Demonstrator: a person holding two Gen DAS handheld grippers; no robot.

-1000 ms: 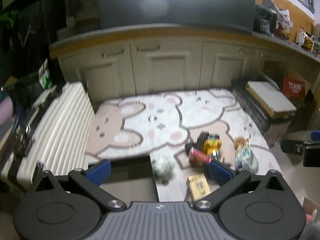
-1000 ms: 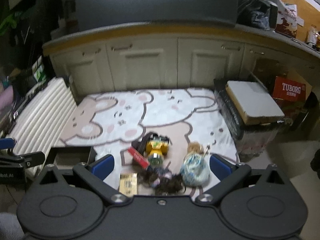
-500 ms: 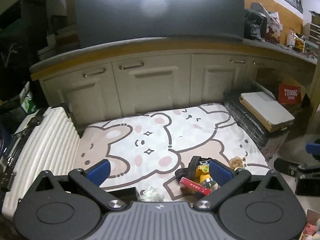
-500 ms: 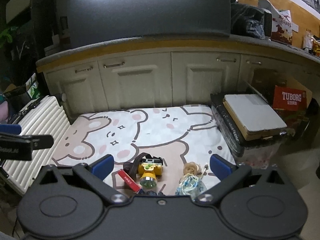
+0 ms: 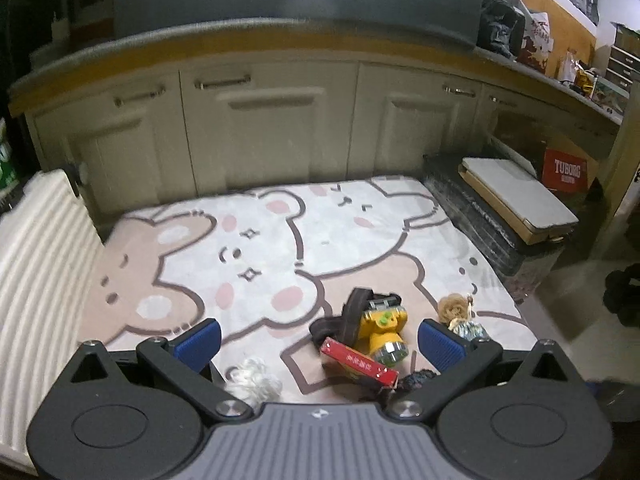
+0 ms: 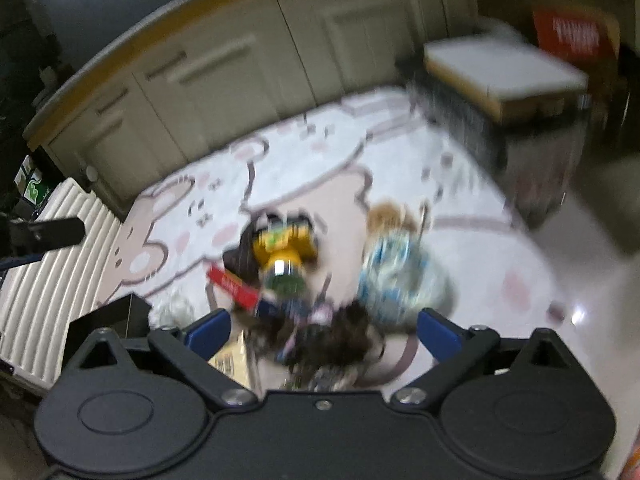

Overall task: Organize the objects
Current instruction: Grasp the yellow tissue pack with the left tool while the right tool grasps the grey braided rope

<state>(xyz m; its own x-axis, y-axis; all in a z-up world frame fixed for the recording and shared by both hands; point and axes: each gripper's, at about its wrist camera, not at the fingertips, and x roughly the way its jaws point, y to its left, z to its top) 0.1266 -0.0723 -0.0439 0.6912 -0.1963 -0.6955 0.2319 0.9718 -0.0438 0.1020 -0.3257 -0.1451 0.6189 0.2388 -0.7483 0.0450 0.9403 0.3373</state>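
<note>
The right gripper (image 6: 322, 326) jaws are narrowing but grasp nothing — a dark tangled toy (image 6: 340, 340) lies between them. The left gripper (image 5: 320, 340) gapes, unloaded, over the red box (image 5: 358, 365) and yellow headlamp (image 5: 380, 330) on the bear rug (image 5: 256, 240). Closing into this crowded heap risks snagging a neighbour.

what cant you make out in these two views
- Right wrist view: motion blur smears the whole frame; the dark tangled item by the right tool cannot be identified.
- Left wrist view: the left tool body cuts off the white fluffy item and the red box.
- Left wrist view: the doll is partly behind a blue pad.
- Red box print: too small to read.
</note>
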